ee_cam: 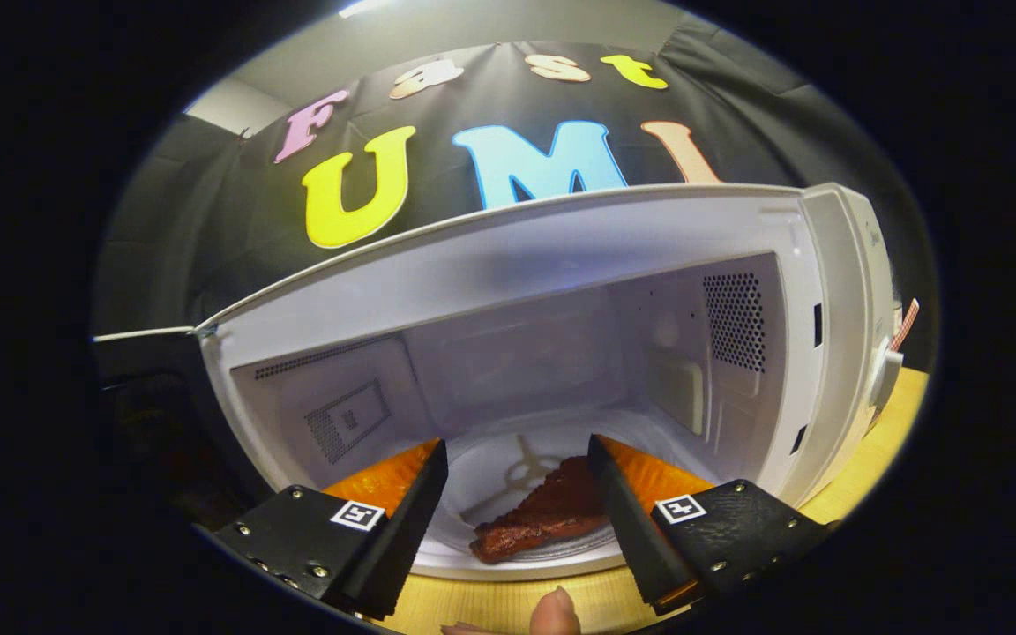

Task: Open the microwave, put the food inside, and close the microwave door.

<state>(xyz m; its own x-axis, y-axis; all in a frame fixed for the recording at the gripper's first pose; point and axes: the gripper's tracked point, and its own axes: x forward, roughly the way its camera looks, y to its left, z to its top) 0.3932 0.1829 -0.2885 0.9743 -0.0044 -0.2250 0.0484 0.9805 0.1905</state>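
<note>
The gripper (517, 476) is held with its fingers spread apart, nothing pinched. Between them, nearer the right finger, a brown piece of food (543, 516) is seen lying on the glass plate (490, 481) inside the open microwave (508, 291), near the cavity's front edge. A fingertip (555, 613) is seen over the wooden desk (490, 604).

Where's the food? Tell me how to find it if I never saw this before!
Look for the big white microwave standing open. Inside, on its floor, is a round glass plate. The food is the dark reddish-brown slab lying on that plate, between the open fingers of the gripper, the only dark thing in the white inside.
</note>
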